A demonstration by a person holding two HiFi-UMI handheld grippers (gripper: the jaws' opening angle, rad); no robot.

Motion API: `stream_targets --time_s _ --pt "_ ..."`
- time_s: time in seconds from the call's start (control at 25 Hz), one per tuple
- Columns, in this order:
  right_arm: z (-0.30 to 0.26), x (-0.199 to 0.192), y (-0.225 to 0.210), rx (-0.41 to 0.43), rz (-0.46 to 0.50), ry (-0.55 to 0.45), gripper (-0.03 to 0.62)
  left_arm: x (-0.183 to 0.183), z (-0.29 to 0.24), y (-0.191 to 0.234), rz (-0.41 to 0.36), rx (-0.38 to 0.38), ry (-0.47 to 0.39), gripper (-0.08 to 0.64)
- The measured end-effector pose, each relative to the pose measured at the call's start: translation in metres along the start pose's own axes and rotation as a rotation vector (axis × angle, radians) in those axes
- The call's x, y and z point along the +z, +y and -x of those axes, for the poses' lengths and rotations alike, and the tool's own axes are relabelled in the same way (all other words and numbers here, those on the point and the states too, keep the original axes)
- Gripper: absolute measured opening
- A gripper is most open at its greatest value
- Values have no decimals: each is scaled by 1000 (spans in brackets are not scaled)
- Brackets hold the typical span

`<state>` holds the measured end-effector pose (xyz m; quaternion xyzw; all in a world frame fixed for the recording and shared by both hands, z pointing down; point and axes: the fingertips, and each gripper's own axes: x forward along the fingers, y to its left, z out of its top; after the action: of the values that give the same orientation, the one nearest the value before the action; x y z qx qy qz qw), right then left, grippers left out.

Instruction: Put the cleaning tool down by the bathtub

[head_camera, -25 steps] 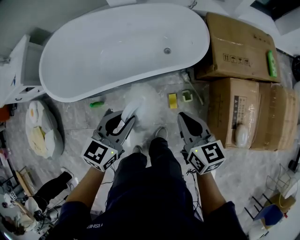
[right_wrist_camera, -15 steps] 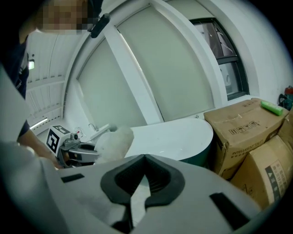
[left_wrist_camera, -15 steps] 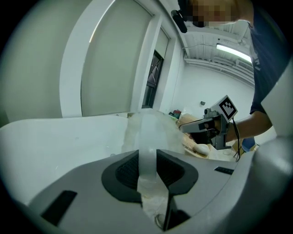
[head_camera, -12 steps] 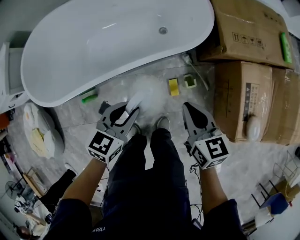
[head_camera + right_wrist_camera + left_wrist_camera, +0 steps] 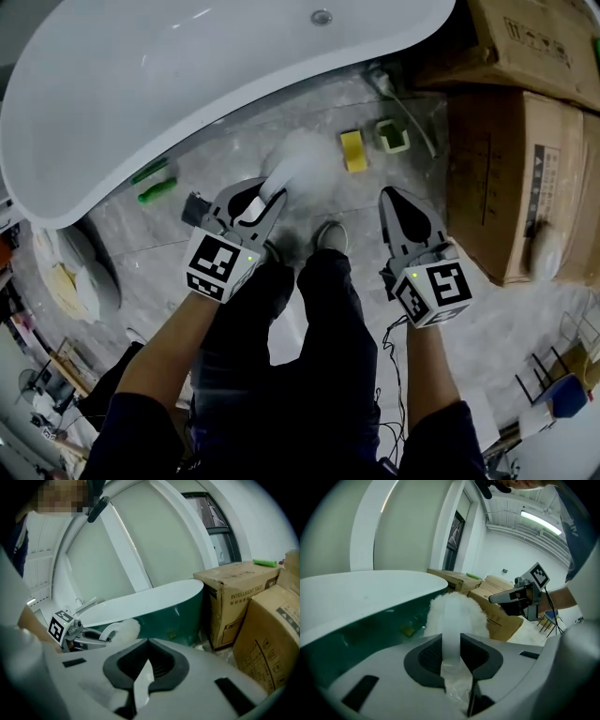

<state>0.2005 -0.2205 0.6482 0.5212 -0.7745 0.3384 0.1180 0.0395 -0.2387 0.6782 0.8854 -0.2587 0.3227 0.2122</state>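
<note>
A cleaning tool with a fluffy white head point(image 5: 305, 159) and a flat white handle point(image 5: 263, 200) is carried above the grey floor, just in front of the white bathtub point(image 5: 187, 75). My left gripper point(image 5: 266, 194) is shut on that handle, and the head sticks out past the fingertips toward the tub. The left gripper view has the handle point(image 5: 451, 641) clamped between the dark pads, with the fluffy head point(image 5: 457, 613) beyond and the bathtub wall point(image 5: 361, 620) at left. My right gripper point(image 5: 395, 199) hangs beside it at the right, shut, with nothing in it.
A yellow sponge point(image 5: 352, 150) and a small green-and-white item point(image 5: 392, 136) lie on the floor near the tub. A green tool point(image 5: 155, 190) lies under the tub's edge. Cardboard boxes point(image 5: 516, 178) stand at the right. The person's shoe point(image 5: 328, 234) is between the grippers.
Both grippers have moved forward toward the bathtub, the left still carrying the cleaning tool. The tub and boxes have slid up and out in the head view.
</note>
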Motion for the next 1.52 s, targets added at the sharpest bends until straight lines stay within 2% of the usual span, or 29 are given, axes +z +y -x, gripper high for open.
stream_targets --time_s 0.44,0.8,1.2,1.52 --pt "-69 -103 -60 -34 -9 -26 5 -106 -117 38 -85 -13 67 109" --pt "-116 -181 -107 -61 -27 -27 5 -188 -203 59 -123 -23 128 109" --pt "-148 -225 -142 -85 -51 -44 5 -256 -268 80 -169 -25 207 109" --pt "-154 -249 -147 -83 -76 -52 5 -307 -300 88 -190 -10 279 109"
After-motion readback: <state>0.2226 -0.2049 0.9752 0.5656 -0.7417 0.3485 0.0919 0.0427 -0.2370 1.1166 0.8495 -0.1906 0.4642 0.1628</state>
